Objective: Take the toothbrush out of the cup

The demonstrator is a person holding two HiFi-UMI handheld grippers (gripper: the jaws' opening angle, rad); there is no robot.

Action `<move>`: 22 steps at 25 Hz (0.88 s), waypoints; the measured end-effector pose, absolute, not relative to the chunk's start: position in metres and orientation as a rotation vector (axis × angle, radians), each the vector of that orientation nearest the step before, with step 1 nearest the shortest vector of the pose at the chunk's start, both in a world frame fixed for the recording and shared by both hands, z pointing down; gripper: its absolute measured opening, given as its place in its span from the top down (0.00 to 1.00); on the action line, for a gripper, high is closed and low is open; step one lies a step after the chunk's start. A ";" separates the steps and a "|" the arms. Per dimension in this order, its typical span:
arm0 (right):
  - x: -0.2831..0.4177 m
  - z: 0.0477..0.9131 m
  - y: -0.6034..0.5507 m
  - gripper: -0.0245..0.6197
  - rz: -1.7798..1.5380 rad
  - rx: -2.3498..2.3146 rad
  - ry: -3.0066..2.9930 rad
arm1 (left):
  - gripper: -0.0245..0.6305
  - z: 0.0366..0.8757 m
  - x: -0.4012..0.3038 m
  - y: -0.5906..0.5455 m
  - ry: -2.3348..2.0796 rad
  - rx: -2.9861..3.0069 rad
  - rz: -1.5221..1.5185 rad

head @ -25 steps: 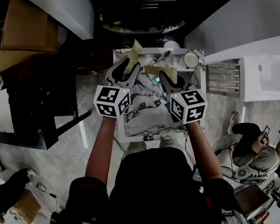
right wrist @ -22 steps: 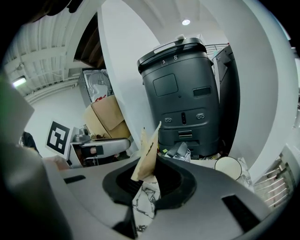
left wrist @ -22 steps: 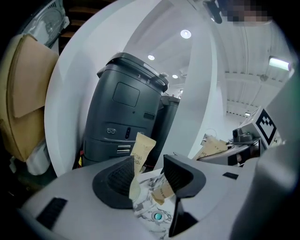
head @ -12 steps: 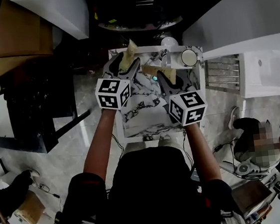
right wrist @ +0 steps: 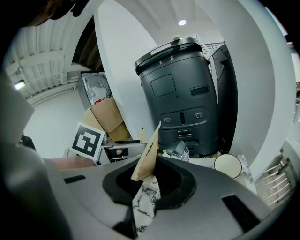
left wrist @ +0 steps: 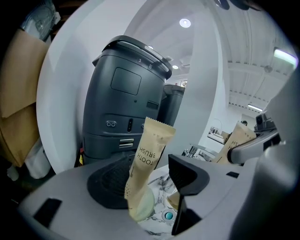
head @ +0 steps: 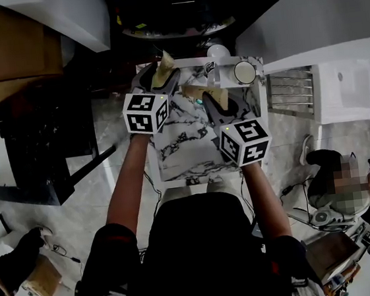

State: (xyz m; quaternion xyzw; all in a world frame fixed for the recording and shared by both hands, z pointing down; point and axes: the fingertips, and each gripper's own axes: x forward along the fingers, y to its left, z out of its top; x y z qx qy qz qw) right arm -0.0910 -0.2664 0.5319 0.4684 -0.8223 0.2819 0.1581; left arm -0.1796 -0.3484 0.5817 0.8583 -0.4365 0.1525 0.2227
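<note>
A tan toothbrush packet stands between the jaws of my left gripper. It leans on the left pad and is clear of the right one. These jaws have just been opening and stand wide. In the head view the left gripper is at the far left of the marble table. My right gripper is shut on a second tan packet, whose top sticks up above the jaws. The white cup stands at the far right corner, beyond the right gripper, and its round rim is toward the camera.
A dark grey machine stands just behind the table. Cardboard boxes lie at the left, and a white counter and towel rail at the right. A small round teal-centred part sits on the marble below the left jaws.
The left gripper has moved toward the table's far edge with its packet, and its jaws have spread apart. The right gripper has stayed where it was, still shut on its packet.
</note>
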 end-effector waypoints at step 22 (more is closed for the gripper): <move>-0.089 0.532 -0.263 0.85 0.810 1.331 -2.366 | 0.67 0.594 -0.169 -0.365 -1.248 2.374 0.568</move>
